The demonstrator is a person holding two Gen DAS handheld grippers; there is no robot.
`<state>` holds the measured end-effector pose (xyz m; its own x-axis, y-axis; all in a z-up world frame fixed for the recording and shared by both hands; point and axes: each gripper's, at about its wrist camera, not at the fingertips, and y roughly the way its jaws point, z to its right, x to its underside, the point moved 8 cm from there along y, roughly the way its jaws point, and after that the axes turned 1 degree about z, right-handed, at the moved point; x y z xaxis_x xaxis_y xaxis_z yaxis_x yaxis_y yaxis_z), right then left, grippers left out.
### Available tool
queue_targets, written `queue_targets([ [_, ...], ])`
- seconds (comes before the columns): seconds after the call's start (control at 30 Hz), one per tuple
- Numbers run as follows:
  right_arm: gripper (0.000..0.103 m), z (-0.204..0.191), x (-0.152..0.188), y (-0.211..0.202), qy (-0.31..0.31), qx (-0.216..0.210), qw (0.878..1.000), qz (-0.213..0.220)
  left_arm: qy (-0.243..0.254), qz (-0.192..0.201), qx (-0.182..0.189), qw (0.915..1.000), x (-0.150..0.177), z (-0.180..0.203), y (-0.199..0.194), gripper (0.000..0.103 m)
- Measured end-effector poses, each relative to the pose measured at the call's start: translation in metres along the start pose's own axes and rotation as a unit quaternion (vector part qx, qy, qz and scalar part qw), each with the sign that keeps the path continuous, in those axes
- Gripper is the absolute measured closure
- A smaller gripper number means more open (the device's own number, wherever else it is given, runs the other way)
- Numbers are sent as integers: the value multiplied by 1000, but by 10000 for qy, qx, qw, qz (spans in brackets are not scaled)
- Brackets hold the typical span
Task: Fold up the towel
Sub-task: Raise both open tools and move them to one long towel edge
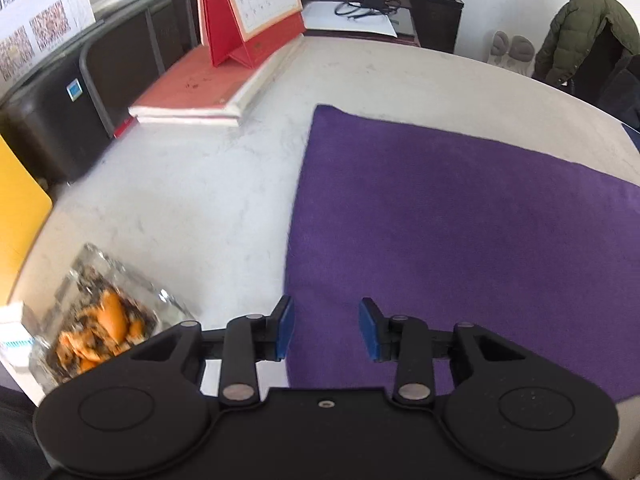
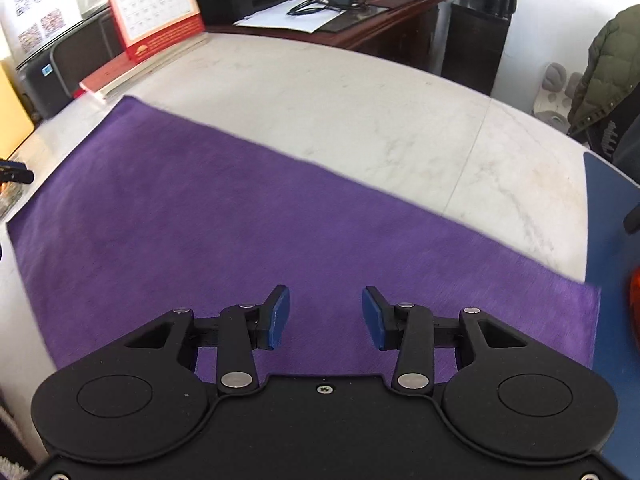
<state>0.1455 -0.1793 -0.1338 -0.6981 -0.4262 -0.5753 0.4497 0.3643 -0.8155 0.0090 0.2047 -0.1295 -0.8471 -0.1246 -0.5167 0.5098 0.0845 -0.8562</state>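
Left tongs [image 1: 326,330]: blue-padded, black-framed, jaws apart, nothing between the pads; hovering over the near left corner region of the towel, left pad about level with the towel's left edge.
Right tongs [image 2: 325,318]: same build, jaws apart, empty; poised above the near strip of the towel, toward its right half.
Flat purple terry towel [image 1: 460,216]: spread in a single layer on the counter, no fold visible yet; directly below and ahead of both tongs.
Long axis: running left to right across the scene, short sides at left and right.
Left short edge: just beside the left tongs, so left hand the nearer one for that end.
Right short edge [image 2: 594,320]: right of the right tongs, meeting a blue mat; right hand nearer there.
Near long edge: hidden beneath both tool bodies; exact position not readable.
Pale marbled stone counter [image 2: 380,112]: bare beyond the far long edge, room for a fold away from the body.
Clear glass dish of orange peel and dark scraps [image 1: 100,320]: left of the left tongs, close to the towel's left edge; likely snag risk on a low sweep.
Red desk calendar on a stack of red-covered books [image 1: 248,12]: far left, well apart from the towel.
Likely step: approach to the near corners, grasp not yet made.
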Motion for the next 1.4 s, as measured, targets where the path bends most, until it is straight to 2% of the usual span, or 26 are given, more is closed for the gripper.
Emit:
queue_targets([
  [0.1, 63, -14, 15, -1, 113, -35, 9999, -110, 23, -145, -34, 9999, 20, 4, 11, 70],
  [0.37, 63, -22, 48, -2, 289, 282, 9983, -412, -53, 18, 24, 10000, 33, -11, 7, 69],
  [0.47, 63, -21, 51, -3, 323, 342, 9983, -339, -153, 61, -7, 9999, 35, -13, 5, 70],
  [0.53, 63, -20, 49, -4, 391, 351, 9982, -287, -306, 225, 10, 9993, 33, -12, -3, 70],
  [0.63, 63, -16, 36, -21, 917, -102, 9955, 214, -551, 615, 103, 9965, 26, -7, -23, 67],
  [0.7, 53, -14, 23, -42, 1214, -540, 9891, 633, -646, 892, 237, 9936, 20, 3, -39, 60],
  [0.77, 43, -17, 7, -79, 1266, -1052, 9799, 1128, -605, 1144, 271, 9912, 16, 16, -57, 43],
  [0.8, 40, -19, 0, -97, 1200, -1152, 9769, 1342, -541, 1271, 187, 9902, 14, 24, -65, 38],
  [0.83, 28, -22, -10, -129, 1090, -1296, 9713, 1670, -469, 1397, 81, 9890, 11, 32, -73, 35],
  [0.87, 9, -26, -18, -164, 1033, -1318, 9657, 1985, -415, 1495, -22, 9879, 10, 39, -80, 34],
  [0.9, 0, -24, -20, -178, 1030, -1273, 9635, 2116, -366, 1587, -125, 9866, 9, 45, -86, 33],
  [0.93, 0, -27, -26, -218, 1073, -1007, 9526, 2661, -345, 1730, -266, 9840, 9, 55, -95, 29],
  [0.97, 0, -30, -26, -242, 1118, -866, 9389, 3138, -359, 1850, -328, 9815, 10, 62, -102, 25],
  [1.0, 0, -31, -23, -258, 1200, -893, 9261, 3464, -365, 1919, -332, 9802, 10, 66, -105, 24],
  [1.03, 0, -30, -19, -265, 1287, -1027, 9204, 3547, -368, 1964, -243, 9795, 11, 73, -109, 24],
  [1.1, 0, -24, -14, -262, 1476, -1744, 9216, 3138, -353, 1919, -144, 9807, 13, 81, -113, 25],
  [1.17, 0, -14, -13, -272, 1603, -1552, 9204, 3211, -515, 1962, -147, 9791, 15, 84, -117, 25],
  [1.2, 0, -12, -12, -288, 1479, -1276, 9079, 3710, -666, 1920, -193, 9789, 16, 82, -115, 24],
  [1.27, 0, -9, -8, -303, 1361, -1110, 8822, 4369, -984, 1808, -296, 9781, 18, 79, -112, 25],
  [1.33, 0, -2, -11, -273, 1945, -1580, 8952, 3685, -1163, 1604, -388, 9794, 22, 73, -108, 25],
  [1.37, 0, -1, -10, -249, 2226, -1850, 9093, 2989, -1228, 1485, -512, 9799, 24, 68, -105, 25],
  [1.4, 0, 2, -6, -237, 2354, -1875, 9120, 2787, -1260, 1404, -643, 9799, 26, 64, -103, 25],
])
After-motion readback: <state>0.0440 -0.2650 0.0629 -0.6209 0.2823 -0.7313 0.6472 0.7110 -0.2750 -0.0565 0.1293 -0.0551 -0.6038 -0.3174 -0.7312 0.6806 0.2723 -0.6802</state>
